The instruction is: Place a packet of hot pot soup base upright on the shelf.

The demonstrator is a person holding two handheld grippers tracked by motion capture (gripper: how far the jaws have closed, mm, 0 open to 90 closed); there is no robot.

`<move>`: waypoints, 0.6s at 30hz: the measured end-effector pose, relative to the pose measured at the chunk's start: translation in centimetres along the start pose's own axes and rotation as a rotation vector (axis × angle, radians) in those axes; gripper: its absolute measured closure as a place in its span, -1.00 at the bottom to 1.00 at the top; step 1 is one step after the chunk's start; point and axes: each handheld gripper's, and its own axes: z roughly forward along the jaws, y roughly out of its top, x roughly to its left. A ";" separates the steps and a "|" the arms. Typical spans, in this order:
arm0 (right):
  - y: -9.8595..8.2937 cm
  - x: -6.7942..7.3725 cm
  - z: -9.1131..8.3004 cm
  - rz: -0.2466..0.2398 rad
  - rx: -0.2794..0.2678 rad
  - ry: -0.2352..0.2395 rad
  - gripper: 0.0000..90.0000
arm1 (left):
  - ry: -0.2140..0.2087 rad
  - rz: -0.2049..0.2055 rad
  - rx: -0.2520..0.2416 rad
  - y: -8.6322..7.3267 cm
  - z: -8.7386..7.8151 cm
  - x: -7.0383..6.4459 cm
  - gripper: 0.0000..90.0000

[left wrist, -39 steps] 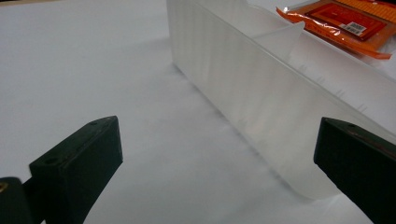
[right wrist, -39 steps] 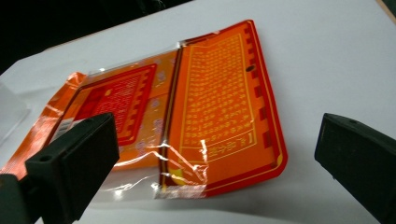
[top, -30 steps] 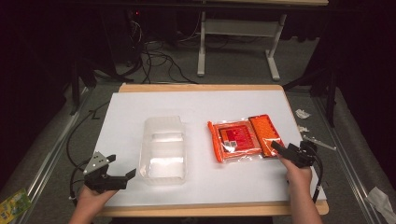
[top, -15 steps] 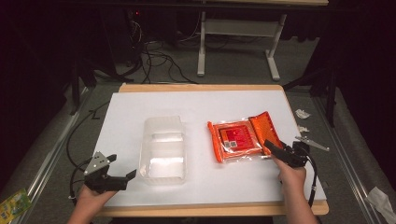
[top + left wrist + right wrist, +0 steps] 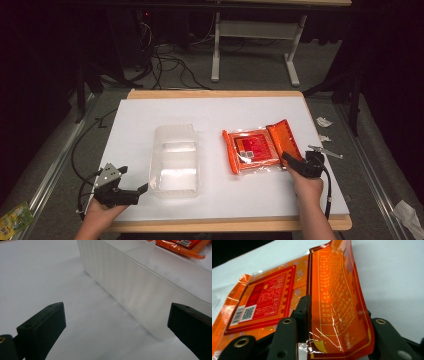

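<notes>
An orange packet with a red label lies right of centre on the white table; its right flap stands curled up. My right gripper is at the packet's near right corner. In the right gripper view its jaws are drawn partway together, with the raised flap caught between them. A clear plastic container with a divider stands left of centre. My left gripper rests open by the container's near left corner; the container wall runs just beyond its wide-spread jaws, untouched.
A small metal tool and bits of crumpled paper lie at the table's right edge. Cables trail off the table's left side. A green wrapper lies on the floor at the lower left.
My right gripper has slid left onto the packet's near right corner, and the packet's right flap has risen from flat to upright. The left gripper and container have stayed put.
</notes>
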 end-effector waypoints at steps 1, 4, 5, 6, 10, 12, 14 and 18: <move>0.0 0.0 0.1 -0.001 0.002 -0.004 0.40 | 0.000 -0.001 0.002 0.0 0.0 0.1 -0.95; 0.0 0.0 0.0 -0.004 -0.016 -0.021 0.75 | 0.003 -0.003 0.000 0.0 0.0 0.1 -0.95; 0.0 0.1 -0.1 -0.010 -0.026 -0.020 0.83 | 0.002 -0.004 -0.004 0.0 0.0 0.0 -0.95; 0.0 0.2 -0.1 -0.023 -0.037 -0.027 0.92 | 0.003 -0.003 -0.008 0.0 0.0 0.0 -0.95; 0.0 0.2 -0.5 -0.049 -0.076 -0.019 1.00 | 0.005 0.000 -0.009 0.0 -0.2 0.1 -0.95; 0.0 0.2 -0.7 -0.058 -0.092 -0.015 1.00 | 0.006 -0.001 -0.010 0.0 -0.2 0.1 -0.95; 0.0 0.2 -0.9 -0.068 -0.108 -0.011 1.00 | 0.005 -0.005 -0.014 0.0 -0.2 0.1 -0.95; 0.2 0.5 -1.5 -0.088 -0.152 0.003 1.00 | 0.005 -0.008 -0.017 0.0 -0.3 0.2 -0.94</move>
